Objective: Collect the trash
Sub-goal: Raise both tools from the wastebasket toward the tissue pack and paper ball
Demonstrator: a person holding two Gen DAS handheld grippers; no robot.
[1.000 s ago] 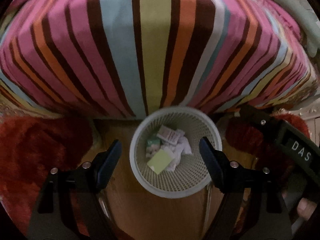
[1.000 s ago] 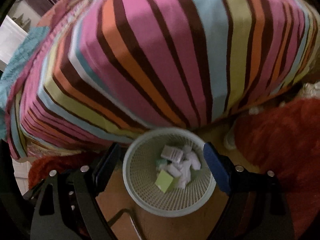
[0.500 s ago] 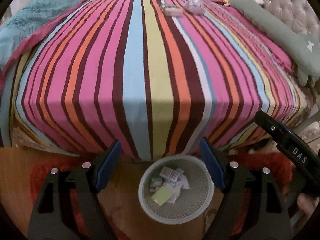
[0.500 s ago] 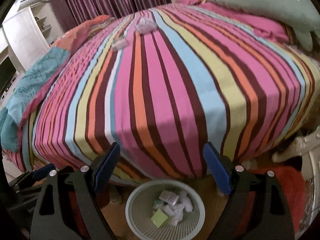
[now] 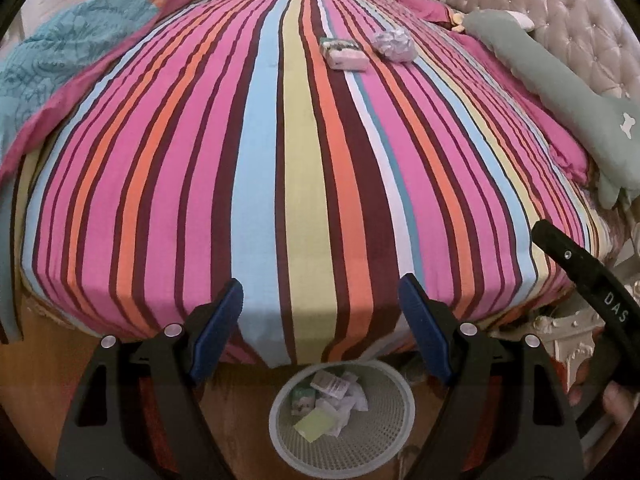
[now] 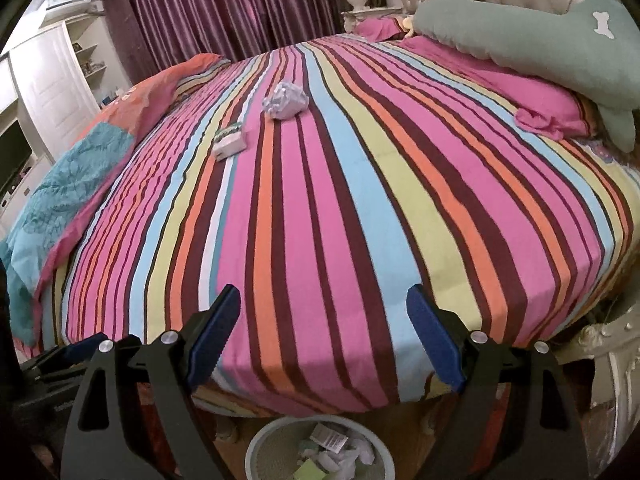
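A crumpled pale paper ball (image 5: 393,45) (image 6: 285,100) and a small white and green box (image 5: 345,53) (image 6: 229,142) lie far out on the striped bed (image 5: 304,184) (image 6: 344,208). A white mesh wastebasket (image 5: 280,436) (image 6: 256,446) stands on the floor at the foot of the bed, holding crumpled paper, a yellow-green note and small packets. My left gripper (image 5: 321,316) is open and empty, above the basket. My right gripper (image 6: 323,326) is open and empty, also above the basket. The right gripper's body shows at the right edge of the left wrist view (image 5: 588,284).
A long green pillow (image 5: 552,92) (image 6: 532,40) and a pink pillow (image 6: 532,100) lie along the bed's right side by a tufted headboard (image 5: 576,12). A teal and pink quilt (image 5: 60,68) (image 6: 68,184) covers the left side. Purple curtains (image 6: 216,12) and white cabinets (image 6: 44,80) stand behind.
Both grippers have risen and tilted up from looking down into the basket. The bed top with the paper ball and box has come into view, and the basket has dropped to the bottom edge.
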